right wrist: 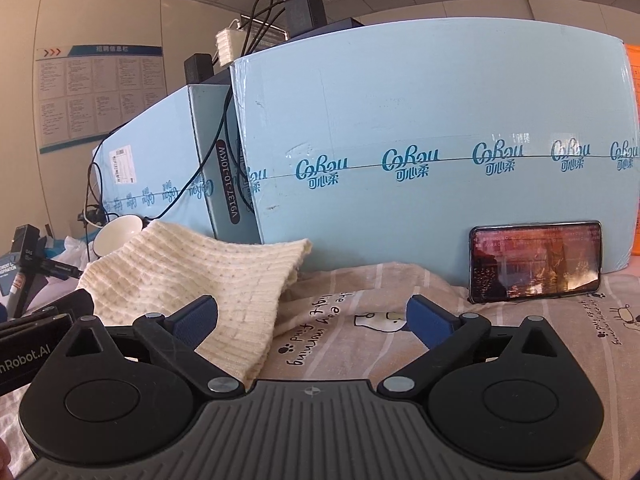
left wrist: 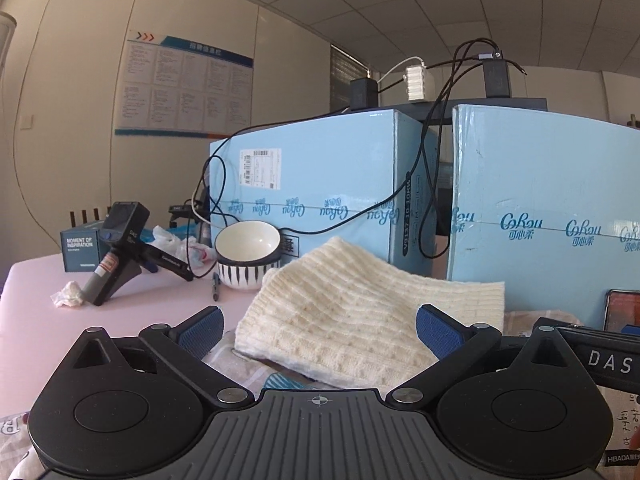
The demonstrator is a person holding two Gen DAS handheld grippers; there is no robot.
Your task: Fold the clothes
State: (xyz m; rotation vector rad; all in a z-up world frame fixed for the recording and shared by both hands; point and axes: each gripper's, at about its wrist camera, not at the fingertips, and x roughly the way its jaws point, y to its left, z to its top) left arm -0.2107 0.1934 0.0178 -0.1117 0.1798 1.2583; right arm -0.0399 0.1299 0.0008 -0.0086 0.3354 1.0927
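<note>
A cream knitted garment (left wrist: 360, 312) lies folded and slightly humped on a pinkish printed cloth (right wrist: 400, 320) spread over the table. My left gripper (left wrist: 320, 326) stands open just in front of the knit, its blue pads (left wrist: 202, 330) either side of the near edge, holding nothing. In the right wrist view the same knit (right wrist: 200, 280) lies to the left. My right gripper (right wrist: 312, 320) is open too, its left pad (right wrist: 196, 320) over the knit's near corner and its right pad over the printed cloth. The left gripper's body (right wrist: 40, 332) shows at the left edge there.
Two large light-blue boxes (left wrist: 320, 184) (right wrist: 440, 160) stand close behind the clothes, with cables and chargers on top. A phone (right wrist: 536, 262) leans on the right box. A striped bowl (left wrist: 246, 254), a marker, another gripper tool (left wrist: 120, 248), a small box and crumpled tissue sit at the left.
</note>
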